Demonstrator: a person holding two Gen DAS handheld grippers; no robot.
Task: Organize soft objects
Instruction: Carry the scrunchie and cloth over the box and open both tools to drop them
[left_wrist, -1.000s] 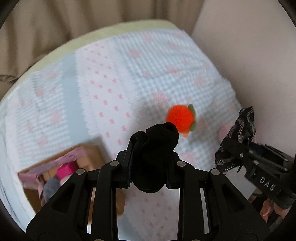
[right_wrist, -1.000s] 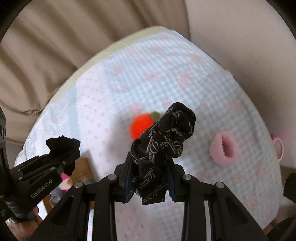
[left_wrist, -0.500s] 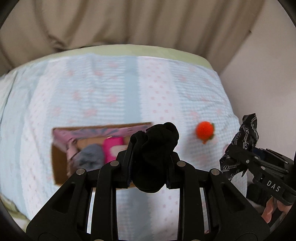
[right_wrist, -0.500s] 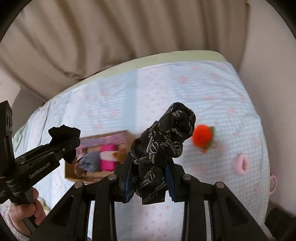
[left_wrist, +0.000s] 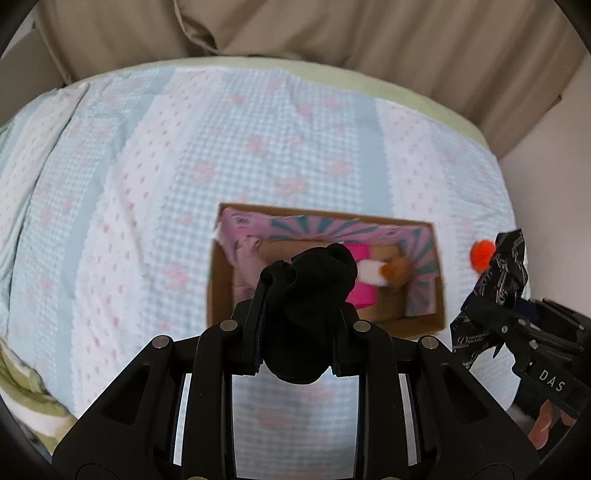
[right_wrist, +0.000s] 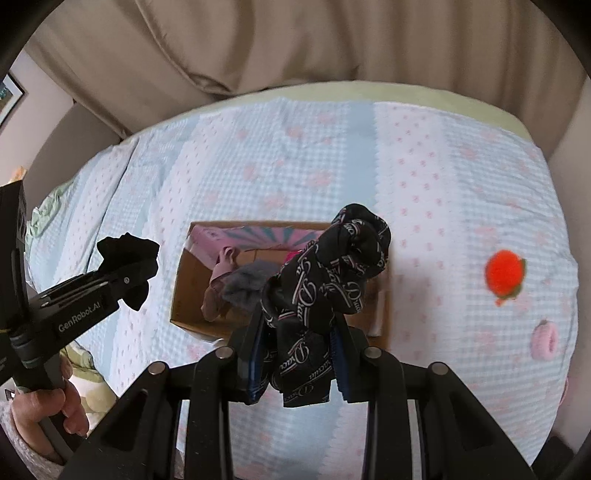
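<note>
My left gripper (left_wrist: 297, 306) is shut on a plain black sock (left_wrist: 314, 291) and holds it above the near edge of an open cardboard box (left_wrist: 218, 284) on the bed. The box (right_wrist: 184, 291) holds several soft items, pink, grey and brown. My right gripper (right_wrist: 299, 325) is shut on a black cloth with pale lettering (right_wrist: 332, 266), held above the box's near right part. The right gripper also shows in the left wrist view (left_wrist: 491, 314), and the left gripper in the right wrist view (right_wrist: 125, 269). An orange pompom (right_wrist: 504, 273) and a pink fuzzy ring (right_wrist: 545, 339) lie on the bedspread to the right.
The bedspread (left_wrist: 147, 177) is light blue and white with pink dots. Beige curtains (right_wrist: 258, 48) hang behind the bed. A wall stands at the right. A green and white cloth (left_wrist: 26, 398) lies at the bed's near left edge.
Both grippers have swung left from over the orange pompom to over the cardboard box, each still holding its cloth. The pompom now lies to the right.
</note>
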